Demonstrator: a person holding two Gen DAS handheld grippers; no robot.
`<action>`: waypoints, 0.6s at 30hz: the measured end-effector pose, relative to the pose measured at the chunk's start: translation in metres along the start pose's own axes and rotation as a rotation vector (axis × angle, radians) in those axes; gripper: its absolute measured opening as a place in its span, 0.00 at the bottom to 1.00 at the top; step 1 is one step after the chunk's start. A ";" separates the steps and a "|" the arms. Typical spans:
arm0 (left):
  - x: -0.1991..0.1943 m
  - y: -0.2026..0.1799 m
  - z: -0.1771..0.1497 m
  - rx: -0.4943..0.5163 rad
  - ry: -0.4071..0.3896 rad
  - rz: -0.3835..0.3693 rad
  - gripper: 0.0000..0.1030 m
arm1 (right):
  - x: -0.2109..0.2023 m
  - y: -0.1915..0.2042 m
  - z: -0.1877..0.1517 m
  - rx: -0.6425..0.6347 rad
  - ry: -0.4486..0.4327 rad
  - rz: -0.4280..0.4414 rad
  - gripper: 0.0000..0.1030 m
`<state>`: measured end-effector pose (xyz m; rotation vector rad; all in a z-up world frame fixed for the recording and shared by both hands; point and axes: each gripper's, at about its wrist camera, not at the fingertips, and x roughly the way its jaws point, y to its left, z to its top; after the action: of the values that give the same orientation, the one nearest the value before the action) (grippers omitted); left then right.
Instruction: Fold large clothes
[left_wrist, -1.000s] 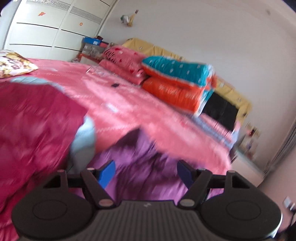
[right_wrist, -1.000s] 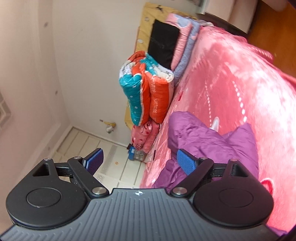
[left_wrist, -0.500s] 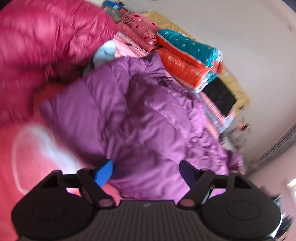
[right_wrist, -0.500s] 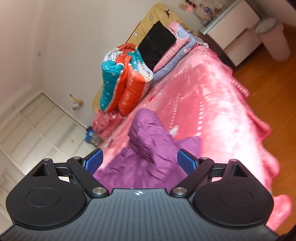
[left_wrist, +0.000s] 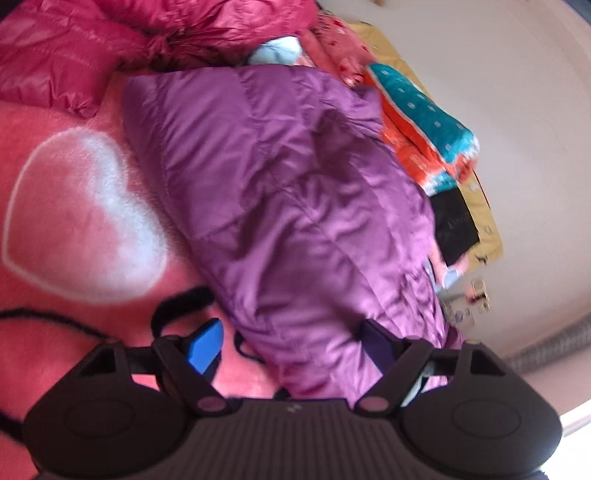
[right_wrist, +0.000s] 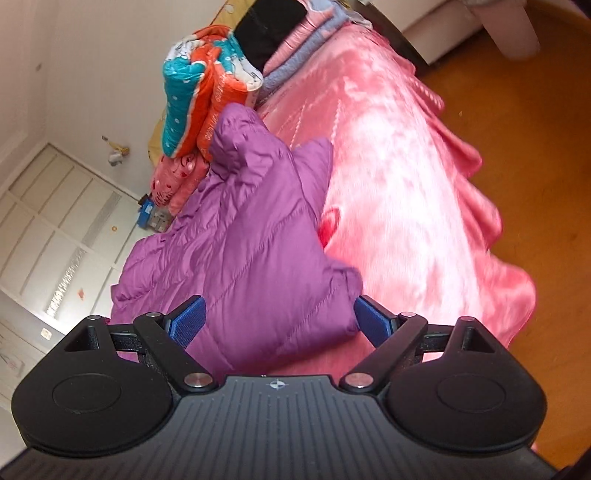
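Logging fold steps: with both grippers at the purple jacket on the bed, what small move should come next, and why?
Probably ease the right gripper forward and close on the purple jacket: its near corner sits between open jaws, ungripped. The left gripper is open too.

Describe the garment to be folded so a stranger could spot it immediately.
Start at the pink bedspread with the white heart. The purple puffer jacket lies spread across it, in front of the stacked quilts. It is quilted and violet, unlike the crimson jacket crumpled beside it.

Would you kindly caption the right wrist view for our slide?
Open right gripper nears a corner of the purple jacket lying on the pink bedspread.
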<state>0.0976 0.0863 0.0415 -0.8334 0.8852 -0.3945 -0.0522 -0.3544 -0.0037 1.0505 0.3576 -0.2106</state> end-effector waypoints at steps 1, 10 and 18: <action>0.003 0.000 0.001 0.002 -0.007 0.005 0.83 | 0.002 -0.001 -0.001 0.008 -0.003 0.015 1.00; 0.033 -0.009 0.017 -0.044 -0.061 0.017 0.99 | 0.001 -0.020 -0.013 0.186 -0.016 0.070 1.00; 0.047 -0.016 0.018 0.031 -0.071 0.056 0.83 | 0.000 -0.007 -0.030 0.196 0.012 0.121 1.00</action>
<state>0.1402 0.0562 0.0359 -0.7882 0.8323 -0.3271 -0.0603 -0.3317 -0.0227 1.2633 0.2865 -0.1324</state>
